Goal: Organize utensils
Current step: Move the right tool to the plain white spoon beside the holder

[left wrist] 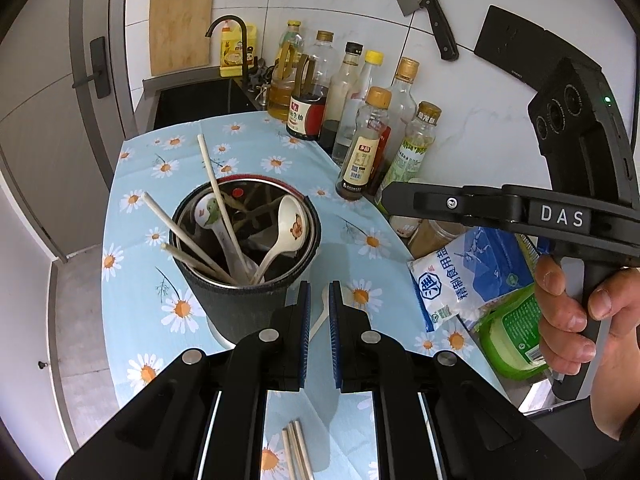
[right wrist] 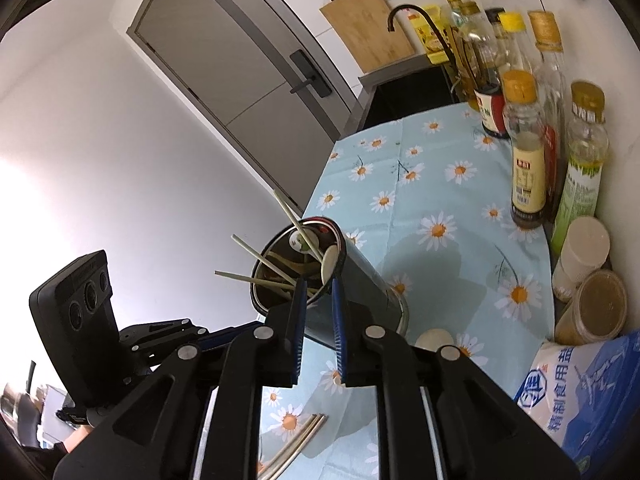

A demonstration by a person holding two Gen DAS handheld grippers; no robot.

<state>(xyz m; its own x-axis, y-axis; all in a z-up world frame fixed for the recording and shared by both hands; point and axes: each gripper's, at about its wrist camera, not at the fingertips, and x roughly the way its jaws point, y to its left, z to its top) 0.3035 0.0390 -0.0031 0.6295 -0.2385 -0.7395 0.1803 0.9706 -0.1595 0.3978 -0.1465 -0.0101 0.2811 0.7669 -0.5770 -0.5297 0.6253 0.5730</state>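
Note:
A black utensil holder (left wrist: 240, 304) with a steel liner stands on the daisy tablecloth (left wrist: 132, 216). In it are several pale chopsticks (left wrist: 216, 192) and two white ceramic spoons (left wrist: 288, 224). My left gripper (left wrist: 320, 286) hovers just in front of the holder, its jaws nearly together with nothing in them. Behind its fingers a third white spoon (left wrist: 320, 320) lies on the cloth, and loose chopsticks (left wrist: 296, 452) lie nearer still. My right gripper (right wrist: 318, 284) hangs over the near rim of the holder (right wrist: 360, 292), its pads slightly apart and pressing on nothing.
Oil and sauce bottles (left wrist: 368, 148) line the wall on the right. A salt bag (left wrist: 460, 280), a green tub (left wrist: 516, 328) and two jars (right wrist: 592, 312) crowd the near right. A sink (left wrist: 200, 100) lies beyond the cloth. The counter's edge drops off on the left.

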